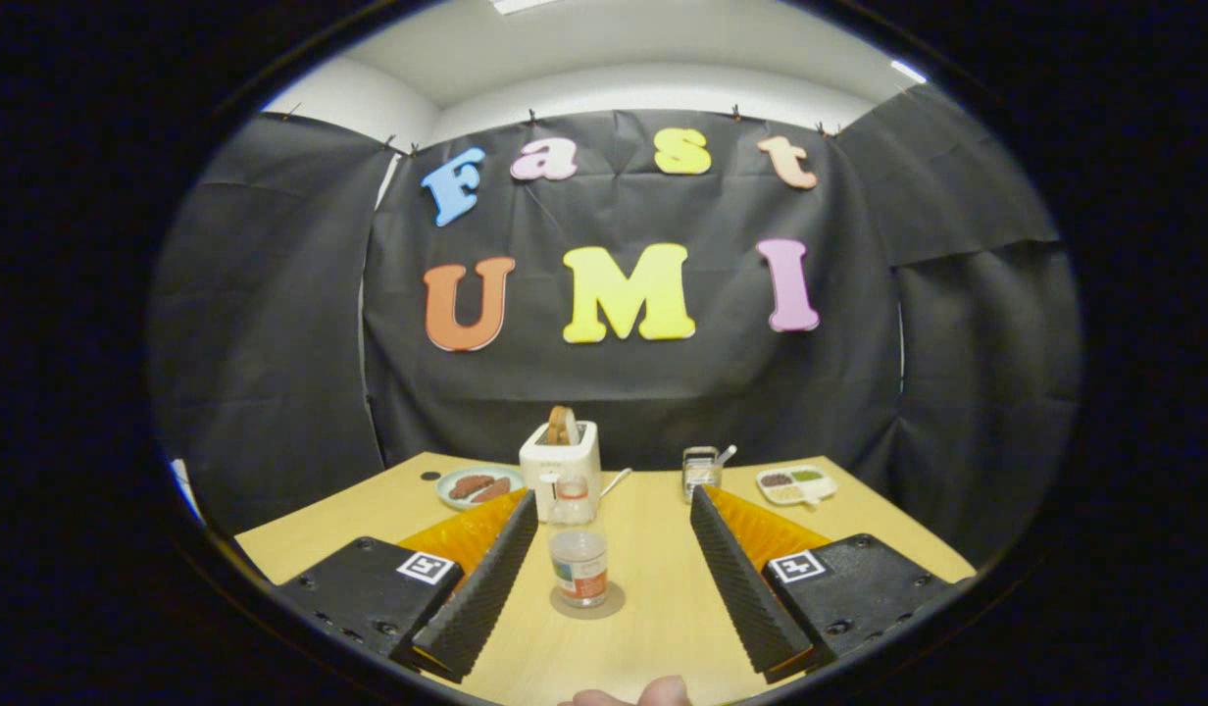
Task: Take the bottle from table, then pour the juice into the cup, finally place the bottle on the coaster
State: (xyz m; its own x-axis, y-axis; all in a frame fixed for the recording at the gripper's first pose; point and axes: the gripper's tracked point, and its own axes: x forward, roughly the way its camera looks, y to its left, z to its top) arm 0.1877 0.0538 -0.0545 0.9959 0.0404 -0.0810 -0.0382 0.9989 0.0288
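A clear plastic bottle with a white and orange label stands upright on a round grey coaster on the wooden table. It is between the fingers of my gripper, nearer the left finger, and neither finger touches it. The gripper is open wide. A small shiny cup with a spoon handle sticking out stands beyond the right fingertip, near the table's far edge.
A white toaster with bread in its slot stands right behind the bottle. Left of it is a plate of sausages, and far right a divided tray of food. A person's fingertip shows close below the gripper.
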